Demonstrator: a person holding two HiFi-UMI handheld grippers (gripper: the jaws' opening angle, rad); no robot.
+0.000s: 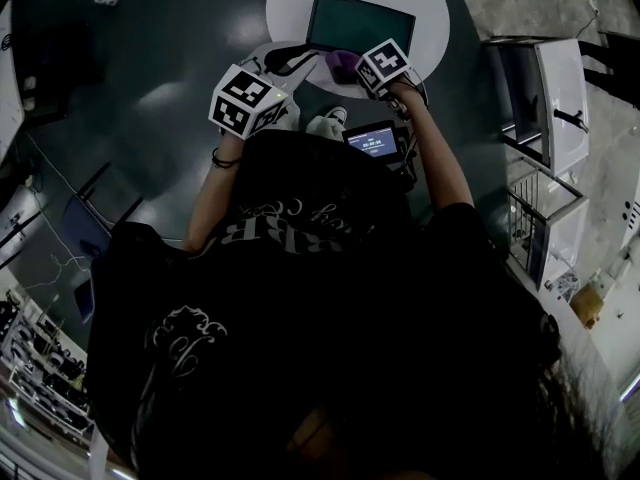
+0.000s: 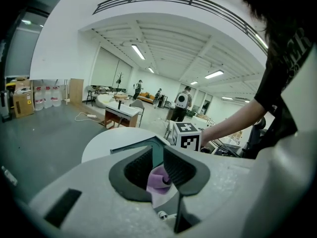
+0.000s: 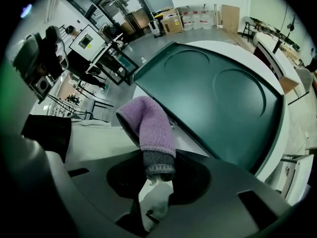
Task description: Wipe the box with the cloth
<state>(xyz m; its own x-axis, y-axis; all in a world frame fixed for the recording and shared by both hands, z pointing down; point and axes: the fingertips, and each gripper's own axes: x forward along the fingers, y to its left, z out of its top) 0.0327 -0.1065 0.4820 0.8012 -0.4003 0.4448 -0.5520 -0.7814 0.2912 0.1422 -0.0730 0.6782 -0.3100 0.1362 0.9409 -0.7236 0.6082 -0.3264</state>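
- The right gripper [image 3: 157, 171] is clamped tight on the grey hem of the purple cloth [image 3: 151, 128], which rises from its jaws.
- The left gripper [image 2: 157, 163] has its jaws slightly apart, and a fold of the cloth shows low in the gap.
- The dark green box [image 3: 218, 100] lies just beyond on the round white table [image 1: 290, 8].

cloth [image 3: 148, 128]: fuzzy fleece | box [image 3: 218, 98]: smooth satin plastic | table [image 1: 430, 18]: smooth matt
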